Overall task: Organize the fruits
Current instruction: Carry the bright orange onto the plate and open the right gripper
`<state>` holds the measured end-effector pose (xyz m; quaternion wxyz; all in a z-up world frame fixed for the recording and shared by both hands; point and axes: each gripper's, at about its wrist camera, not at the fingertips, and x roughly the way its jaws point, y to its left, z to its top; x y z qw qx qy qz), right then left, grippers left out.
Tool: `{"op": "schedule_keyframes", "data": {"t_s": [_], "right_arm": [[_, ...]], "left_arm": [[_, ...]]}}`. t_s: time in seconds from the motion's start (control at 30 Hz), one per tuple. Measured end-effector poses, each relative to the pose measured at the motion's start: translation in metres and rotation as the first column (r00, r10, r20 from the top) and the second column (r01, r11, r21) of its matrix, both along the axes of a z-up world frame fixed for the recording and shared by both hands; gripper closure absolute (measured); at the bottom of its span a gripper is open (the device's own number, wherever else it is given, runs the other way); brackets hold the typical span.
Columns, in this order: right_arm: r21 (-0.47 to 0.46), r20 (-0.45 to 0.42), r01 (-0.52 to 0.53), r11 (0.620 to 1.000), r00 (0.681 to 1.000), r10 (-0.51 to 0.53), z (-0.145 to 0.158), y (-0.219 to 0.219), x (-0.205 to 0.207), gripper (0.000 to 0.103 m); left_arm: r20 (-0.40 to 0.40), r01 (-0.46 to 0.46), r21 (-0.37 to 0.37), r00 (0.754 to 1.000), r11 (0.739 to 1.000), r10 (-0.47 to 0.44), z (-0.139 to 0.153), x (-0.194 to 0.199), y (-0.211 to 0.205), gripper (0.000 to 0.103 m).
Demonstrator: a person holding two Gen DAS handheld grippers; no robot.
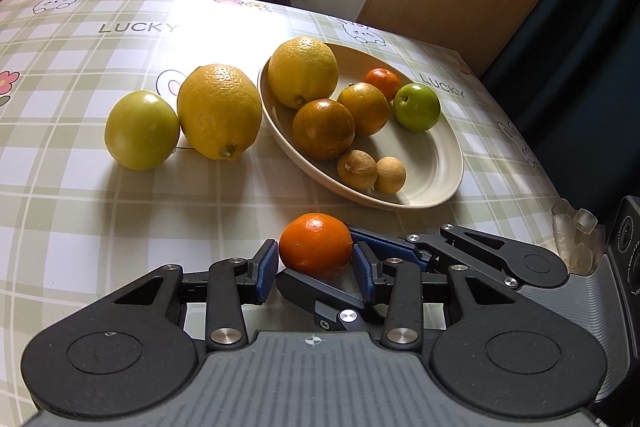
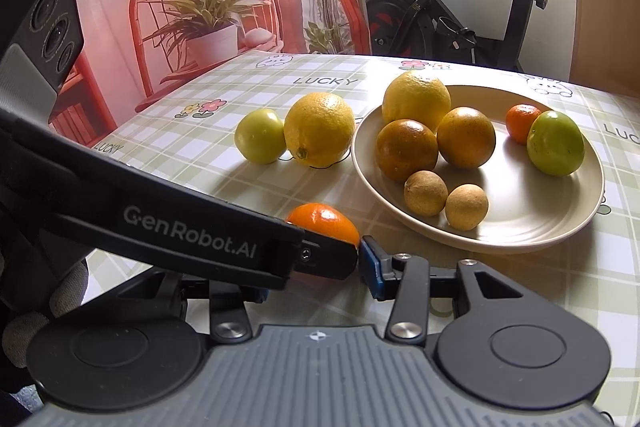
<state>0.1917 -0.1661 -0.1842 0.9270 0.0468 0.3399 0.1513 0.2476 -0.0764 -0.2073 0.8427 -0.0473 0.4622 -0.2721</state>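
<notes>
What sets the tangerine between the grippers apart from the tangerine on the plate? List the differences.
The near tangerine sits on the tablecloth between the left gripper fingers; the far tangerine lies on the plate, ungripped, beside a green fruit. The near one looks larger. Both are bright orange.

Two lemons (image 1: 219,111), two green fruits (image 1: 141,130), two mandarins (image 1: 315,245), two brownish oranges (image 1: 323,129), two longans (image 1: 357,170) — one plate (image 1: 436,163).

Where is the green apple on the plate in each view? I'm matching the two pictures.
Left wrist: green apple at the plate's right rim, right of centre.
Right wrist: green apple at the plate's far right, right side of the picture.
Shared landmark: small orange touching its left.
</notes>
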Motion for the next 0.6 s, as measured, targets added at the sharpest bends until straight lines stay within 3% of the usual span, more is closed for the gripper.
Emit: {"op": "schedule_keyframes", "data": {"t_s": [0.6], "right_arm": [[-0.005, 0.001, -0.002, 1.0, 1.0, 0.002, -0.0004, 0.0004, -0.0028, 0.057]], "left_arm": [[-0.004, -0.004, -0.01, 1.0, 1.0, 0.004, -0.0007, -0.0064, 0.0025, 0.06]]}}
